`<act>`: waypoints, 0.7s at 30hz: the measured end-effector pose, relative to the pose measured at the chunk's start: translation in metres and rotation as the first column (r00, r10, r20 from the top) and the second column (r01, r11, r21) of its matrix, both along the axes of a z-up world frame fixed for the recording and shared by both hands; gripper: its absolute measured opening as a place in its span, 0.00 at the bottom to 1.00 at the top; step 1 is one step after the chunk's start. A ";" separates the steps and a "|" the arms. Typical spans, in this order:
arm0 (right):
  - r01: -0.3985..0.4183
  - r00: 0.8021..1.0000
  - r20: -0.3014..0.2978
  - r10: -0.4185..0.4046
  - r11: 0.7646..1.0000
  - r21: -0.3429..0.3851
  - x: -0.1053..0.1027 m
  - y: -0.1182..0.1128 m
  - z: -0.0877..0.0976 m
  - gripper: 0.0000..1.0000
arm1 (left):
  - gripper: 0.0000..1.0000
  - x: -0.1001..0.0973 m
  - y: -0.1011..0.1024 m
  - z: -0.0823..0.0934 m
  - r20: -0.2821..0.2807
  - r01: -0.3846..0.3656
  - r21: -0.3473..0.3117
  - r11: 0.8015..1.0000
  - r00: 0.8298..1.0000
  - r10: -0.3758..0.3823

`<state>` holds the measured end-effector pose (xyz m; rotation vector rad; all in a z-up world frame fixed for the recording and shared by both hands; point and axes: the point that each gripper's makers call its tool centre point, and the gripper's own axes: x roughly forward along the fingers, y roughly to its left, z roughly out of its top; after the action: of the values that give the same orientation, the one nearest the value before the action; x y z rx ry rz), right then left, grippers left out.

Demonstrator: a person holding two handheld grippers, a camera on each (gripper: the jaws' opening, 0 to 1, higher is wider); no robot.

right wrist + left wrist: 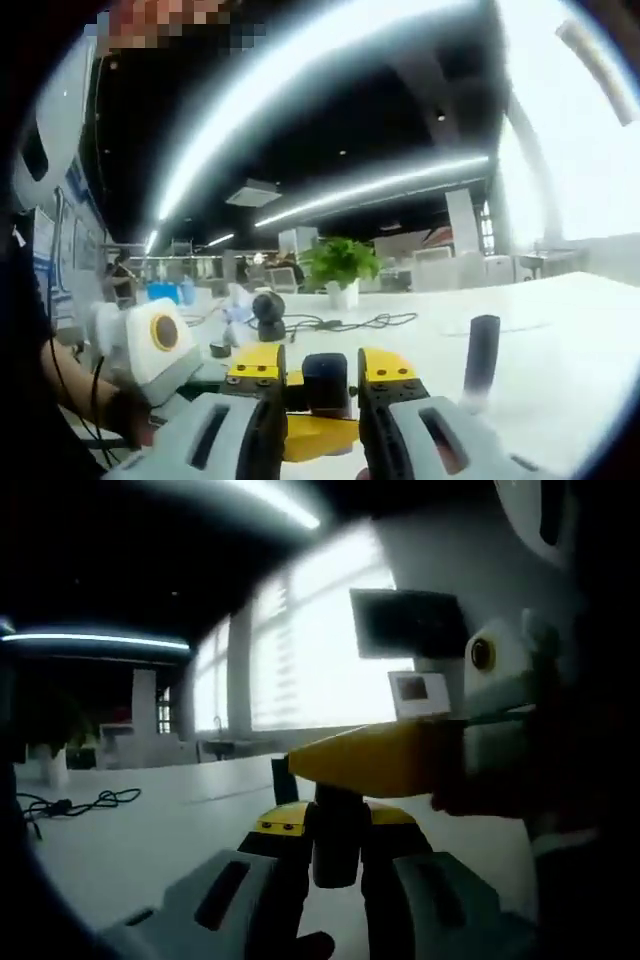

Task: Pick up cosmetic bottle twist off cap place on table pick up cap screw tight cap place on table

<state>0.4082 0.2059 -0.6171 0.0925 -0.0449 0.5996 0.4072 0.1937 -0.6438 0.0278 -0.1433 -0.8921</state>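
Note:
A dark cosmetic bottle [338,842] stands upright between the yellow-tipped jaws of my left gripper [338,825], which is shut on it above the white table [150,840]. From the right, a yellow finger [370,760] of my right gripper lies across the bottle's top. In the right gripper view, my right gripper [322,375] is shut on the bottle's dark blue top end [326,385], which looks like the cap. The left gripper's yellow finger [312,436] shows just below it. A separate dark cylinder [482,360] stands on the table to the right.
A black cable [72,804] lies on the table at the left. A potted plant [340,265], a small round black device [268,314] and more cable sit at the far side. A dark screen [405,620] hangs by the bright windows. A person's arm [40,390] is at the left.

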 end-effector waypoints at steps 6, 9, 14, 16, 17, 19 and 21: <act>0.033 0.999 -0.001 -0.033 0.999 -0.008 0.004 -0.006 -0.001 0.15 | 0.09 0.000 -0.001 0.001 0.003 0.001 -0.003 1.000 1.000 -0.001; 0.024 1.000 -0.007 -0.024 1.000 -0.016 0.004 -0.005 -0.003 0.15 | 0.09 -0.001 -0.001 0.000 0.004 0.005 0.000 1.000 1.000 -0.005; 0.014 0.999 -0.031 -0.013 1.000 0.007 0.004 -0.004 -0.005 0.12 | 0.09 -0.001 -0.001 -0.002 -0.006 0.009 0.003 1.000 1.000 -0.009; 0.012 1.000 -0.024 -0.012 1.000 0.000 0.003 -0.004 -0.005 0.12 | 0.09 -0.001 -0.001 -0.002 -0.008 0.012 0.003 1.000 1.000 -0.011; 0.012 1.000 -0.020 -0.012 1.000 -0.005 0.003 -0.004 -0.005 0.12 | 0.09 -0.001 -0.001 -0.002 -0.011 0.014 0.001 1.000 1.000 -0.014; 0.011 1.000 -0.010 -0.011 1.000 -0.023 0.003 -0.003 -0.006 0.12 | 0.09 -0.001 -0.001 -0.002 -0.014 0.019 0.000 1.000 1.000 -0.019; 0.006 1.000 -0.007 -0.006 1.000 -0.028 0.002 -0.003 -0.006 0.11 | 0.09 -0.001 -0.001 -0.003 -0.016 0.021 0.001 1.000 1.000 -0.021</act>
<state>0.4105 0.2029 -0.6231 0.0668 -0.0301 0.5936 0.4061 0.1926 -0.6469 0.0205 -0.1282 -0.9134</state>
